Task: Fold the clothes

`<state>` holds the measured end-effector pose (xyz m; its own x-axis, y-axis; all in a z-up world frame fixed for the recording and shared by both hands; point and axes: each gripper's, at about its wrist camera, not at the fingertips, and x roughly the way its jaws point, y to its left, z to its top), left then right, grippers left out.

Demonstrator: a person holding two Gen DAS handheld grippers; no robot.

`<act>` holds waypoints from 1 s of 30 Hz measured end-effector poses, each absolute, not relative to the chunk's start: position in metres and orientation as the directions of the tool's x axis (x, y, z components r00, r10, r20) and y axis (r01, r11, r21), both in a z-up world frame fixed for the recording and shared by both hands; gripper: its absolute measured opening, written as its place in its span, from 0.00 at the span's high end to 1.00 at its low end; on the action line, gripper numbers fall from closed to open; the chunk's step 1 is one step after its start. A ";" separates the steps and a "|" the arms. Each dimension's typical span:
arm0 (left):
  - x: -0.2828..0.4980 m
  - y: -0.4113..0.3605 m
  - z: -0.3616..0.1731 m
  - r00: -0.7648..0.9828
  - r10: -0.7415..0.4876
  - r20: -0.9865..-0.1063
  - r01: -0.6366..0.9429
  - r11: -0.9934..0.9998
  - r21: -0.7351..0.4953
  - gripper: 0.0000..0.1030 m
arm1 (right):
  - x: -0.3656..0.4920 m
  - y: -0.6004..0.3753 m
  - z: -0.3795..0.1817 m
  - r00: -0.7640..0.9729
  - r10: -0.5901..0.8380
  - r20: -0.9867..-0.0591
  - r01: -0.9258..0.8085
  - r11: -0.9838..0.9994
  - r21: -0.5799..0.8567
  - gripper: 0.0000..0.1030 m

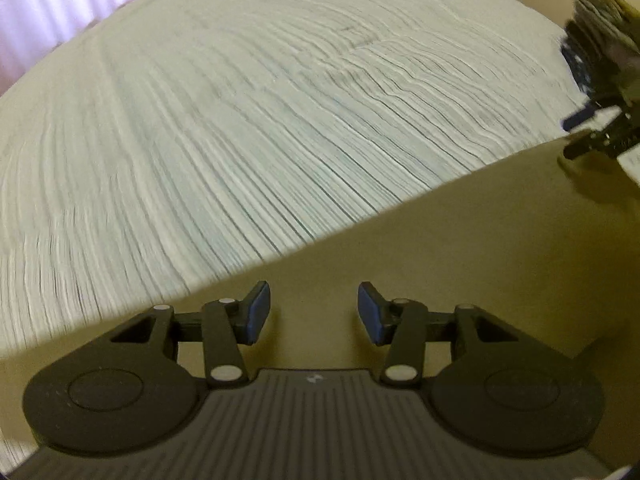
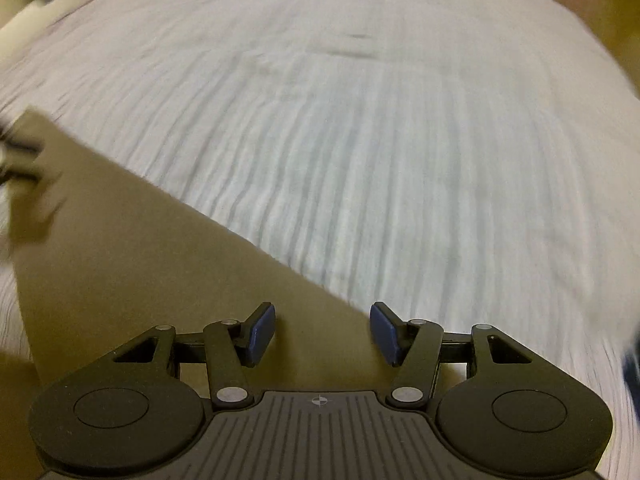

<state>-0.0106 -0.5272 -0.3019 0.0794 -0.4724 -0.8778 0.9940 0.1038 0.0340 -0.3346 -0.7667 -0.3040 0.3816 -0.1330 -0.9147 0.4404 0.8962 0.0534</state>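
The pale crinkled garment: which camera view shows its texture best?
The left wrist view. There the pale crinkled garment is fairly sharp, so its fine ridges and its near edge on the tan surface read clearly. The right wrist view shows the same garment, but motion blur smears the ridges.
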 end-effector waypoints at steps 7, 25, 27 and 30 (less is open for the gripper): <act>0.020 -0.554 -0.323 0.022 -0.431 -0.902 0.991 -0.108 0.075 0.55 | -0.318 -0.809 -0.326 0.408 0.036 -0.912 0.346 0.918 0.191 0.45; -0.038 -0.420 -0.251 0.137 -0.611 -0.779 0.989 0.041 0.141 0.98 | -0.379 -0.684 -0.236 0.540 -0.252 -0.803 0.347 0.936 -0.061 1.00; -0.052 -0.392 -0.235 0.162 -0.642 -0.749 0.987 0.095 0.132 0.98 | -0.394 -0.646 -0.224 0.548 -0.298 -0.781 0.367 0.925 -0.096 1.00; -0.092 -0.339 -0.223 0.161 -0.652 -0.741 0.985 0.158 0.075 0.99 | -0.424 -0.587 -0.212 0.535 -0.353 -0.767 0.402 0.906 -0.136 1.00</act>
